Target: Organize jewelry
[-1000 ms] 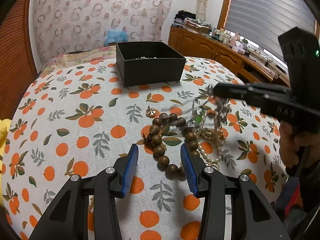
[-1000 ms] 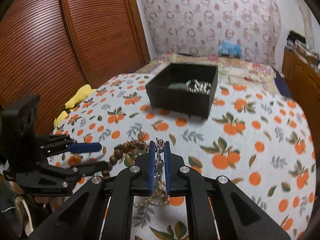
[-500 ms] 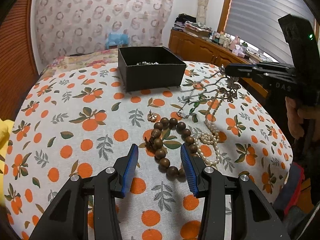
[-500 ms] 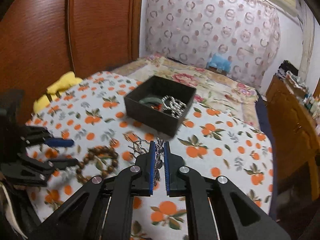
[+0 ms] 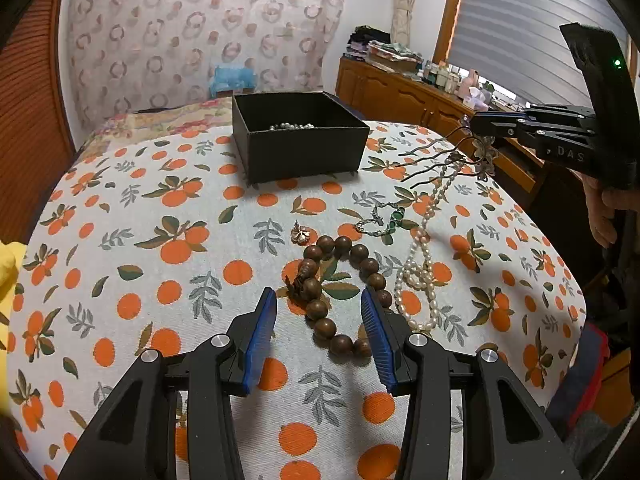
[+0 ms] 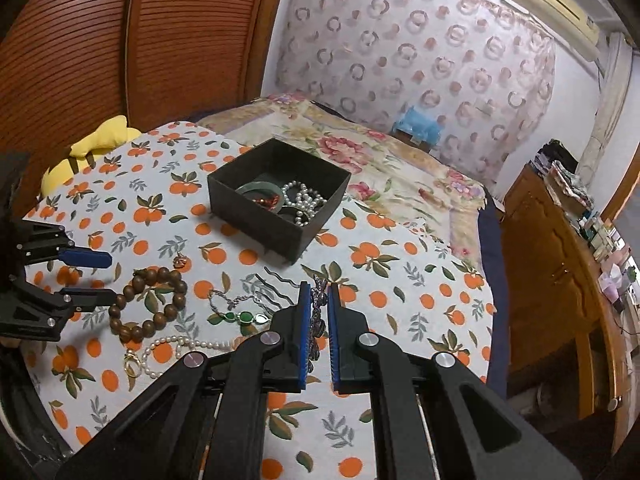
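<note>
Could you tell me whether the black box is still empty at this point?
No, the right wrist view shows the black box already holding a pearl strand and a green bangle.

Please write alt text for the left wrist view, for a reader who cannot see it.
The open left tongs hover over a wooden bead bracelet on an orange-print cloth. At right, the right tongs hold a metal hair comb with a pearl strand trailing, near a black box.
</note>
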A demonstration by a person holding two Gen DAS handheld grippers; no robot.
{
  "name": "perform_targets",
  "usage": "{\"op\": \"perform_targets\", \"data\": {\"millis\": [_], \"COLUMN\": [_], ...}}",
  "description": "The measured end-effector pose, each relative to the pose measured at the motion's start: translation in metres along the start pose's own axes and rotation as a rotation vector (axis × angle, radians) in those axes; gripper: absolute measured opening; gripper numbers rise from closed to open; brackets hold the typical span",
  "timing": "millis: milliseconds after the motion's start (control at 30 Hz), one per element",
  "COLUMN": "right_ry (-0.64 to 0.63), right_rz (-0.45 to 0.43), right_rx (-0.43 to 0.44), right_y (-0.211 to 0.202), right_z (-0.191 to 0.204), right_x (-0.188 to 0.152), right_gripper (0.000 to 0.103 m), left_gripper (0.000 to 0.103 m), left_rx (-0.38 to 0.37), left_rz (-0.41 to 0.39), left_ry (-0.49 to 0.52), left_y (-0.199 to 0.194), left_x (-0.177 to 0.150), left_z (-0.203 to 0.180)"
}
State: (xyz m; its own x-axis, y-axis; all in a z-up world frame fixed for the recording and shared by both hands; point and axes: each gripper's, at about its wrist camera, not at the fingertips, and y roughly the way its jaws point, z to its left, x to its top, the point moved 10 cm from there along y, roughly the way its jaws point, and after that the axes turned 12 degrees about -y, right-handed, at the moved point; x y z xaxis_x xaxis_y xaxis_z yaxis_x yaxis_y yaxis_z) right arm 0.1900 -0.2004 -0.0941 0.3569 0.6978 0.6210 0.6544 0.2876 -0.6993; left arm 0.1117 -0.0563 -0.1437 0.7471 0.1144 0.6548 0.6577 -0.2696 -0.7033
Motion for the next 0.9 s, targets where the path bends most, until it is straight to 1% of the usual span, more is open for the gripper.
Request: {"op": "perform_targets", "data": {"millis": [133, 233, 333, 433, 500, 667, 800, 900], "right_ry": [0.011, 0.033, 0.077, 0.117, 0.136, 0.191, 0.218, 0.239], "right_rz": [-0.007, -0.022, -0.043, -0.058, -0.065, -0.089, -0.096, -0.098], "right_rx": [0.007, 0.016, 0.042, 0.068, 0.076, 0.092, 0.099, 0.102], "right_y": [-0.001, -0.001, 0.001, 0.004, 0.005, 0.008, 0.01, 0.012], "right_z": [-0.001, -0.001, -0.001, 0.0, -0.001, -0.005, -0.01, -0.014], "right_x": [-0.001, 0.0, 0.0, 0.0, 0.0, 0.0, -0.003, -0.006], "right_gripper": [0.009, 0.009, 0.009, 0.009, 0.009, 0.009, 0.009, 0.009], "left_gripper": [0.042, 0.042, 0.042, 0.042, 0.042, 0.042, 0.041, 0.038], "left_rx": [-0.01, -0.031, -0.066, -0.084, -0.104, -0.153, -0.171, -0.182], "left_rz": [0.007, 0.015, 0.015, 0.022, 0.042, 0.075, 0.095, 0.102], "left_ry": [0.006, 0.033, 0.079, 0.119, 0.131, 0.134, 0.12, 0.12], "left_y": [0.002, 0.005, 0.014, 0.025, 0.036, 0.057, 0.073, 0.081], "left_x": [0.001, 0.006, 0.015, 0.022, 0.027, 0.034, 0.037, 0.038], "left_z": [-0.004, -0.017, -0.041, -0.059, -0.071, -0.092, -0.103, -0.111]}}
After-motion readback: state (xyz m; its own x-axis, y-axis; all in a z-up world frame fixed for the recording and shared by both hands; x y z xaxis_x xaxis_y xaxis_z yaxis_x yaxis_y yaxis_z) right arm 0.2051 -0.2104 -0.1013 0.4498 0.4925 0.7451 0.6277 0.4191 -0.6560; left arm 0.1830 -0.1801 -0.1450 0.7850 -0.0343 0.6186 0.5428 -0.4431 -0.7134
